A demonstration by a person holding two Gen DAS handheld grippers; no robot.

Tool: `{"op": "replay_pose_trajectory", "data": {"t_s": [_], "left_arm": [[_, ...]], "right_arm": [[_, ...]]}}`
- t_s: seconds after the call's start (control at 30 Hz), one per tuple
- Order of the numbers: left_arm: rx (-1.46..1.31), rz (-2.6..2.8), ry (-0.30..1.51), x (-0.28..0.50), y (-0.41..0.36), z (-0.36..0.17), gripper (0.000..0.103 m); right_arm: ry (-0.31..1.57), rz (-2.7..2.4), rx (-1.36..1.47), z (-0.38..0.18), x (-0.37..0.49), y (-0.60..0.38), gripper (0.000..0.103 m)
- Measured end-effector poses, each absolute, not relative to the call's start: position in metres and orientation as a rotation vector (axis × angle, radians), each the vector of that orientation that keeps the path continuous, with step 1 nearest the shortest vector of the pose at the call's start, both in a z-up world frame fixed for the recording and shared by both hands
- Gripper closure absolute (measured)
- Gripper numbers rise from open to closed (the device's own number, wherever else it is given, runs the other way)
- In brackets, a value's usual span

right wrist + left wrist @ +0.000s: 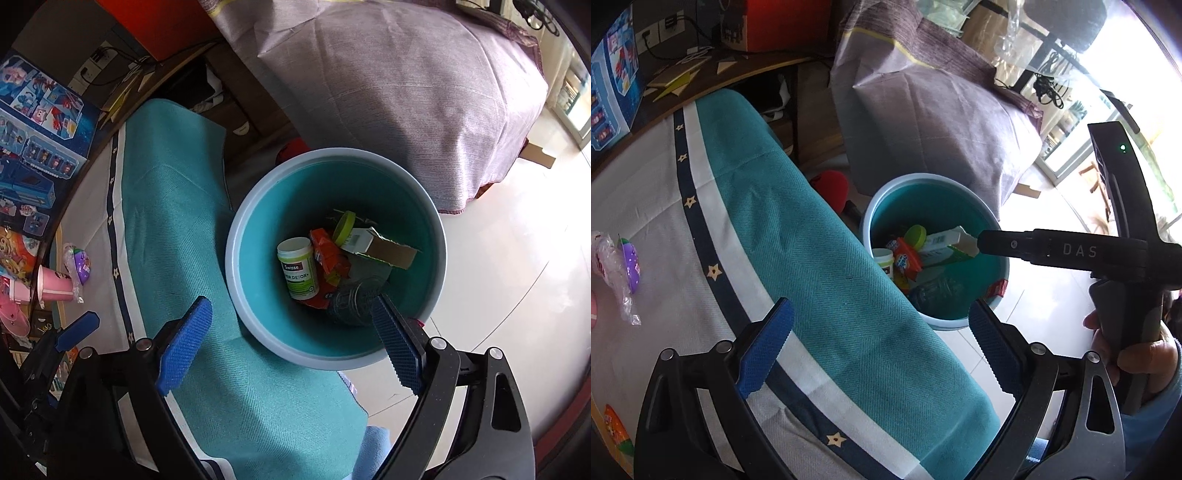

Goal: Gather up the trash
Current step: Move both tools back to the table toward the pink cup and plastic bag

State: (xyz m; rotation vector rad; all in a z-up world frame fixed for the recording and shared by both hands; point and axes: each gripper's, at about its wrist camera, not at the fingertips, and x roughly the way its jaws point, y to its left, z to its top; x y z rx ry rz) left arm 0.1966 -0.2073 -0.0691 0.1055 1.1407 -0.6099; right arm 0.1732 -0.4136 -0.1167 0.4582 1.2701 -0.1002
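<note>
A pale blue trash bin (pixel 236 254) with a teal inside stands on the floor beside the cloth-covered table. In it lie a white and green supplement bottle (pixel 298 273), red wrappers (pixel 328 254), a green lid (pixel 343 223), a small carton (pixel 380 249) and a crushed plastic bottle (pixel 351 301). My right gripper (pixel 291 343) hangs open and empty right above the bin. My left gripper (pixel 882 347) is open and empty over the table's teal cloth edge (pixel 812 258); the bin (pixel 866 221) is ahead of it, with the right gripper's body (pixel 1071 253) over it.
On the table's white cloth lie a purple egg toy in clear wrap (pixel 628 264), a pink cup (pixel 55 288) and toy boxes (pixel 33 147). A bed with a mauve cover (pixel 406 92) stands behind the bin. A red object (pixel 831 186) lies on the floor by the bin.
</note>
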Motion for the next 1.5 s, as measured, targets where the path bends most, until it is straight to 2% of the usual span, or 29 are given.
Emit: {"op": "replay_pose_trajectory", "data": {"t_s": [0.47,1.17,1.5], "left_arm": [[0.016,-0.489,1.119,0.186,-0.113,-0.062,0.007],[-0.198,-0.114,1.054,0.212,0.120,-0.070,0.007],[-0.185,-0.048,1.034,0.273,0.134,-0.082,0.007]], "right_arm": [[1.297,-0.017,0.350,-0.100,0.189,-0.335,0.019],[1.346,0.185,0.057,-0.097,0.263,-0.151,0.019],[1.347,0.211,-0.001,-0.099,0.327,-0.111,0.019]]}}
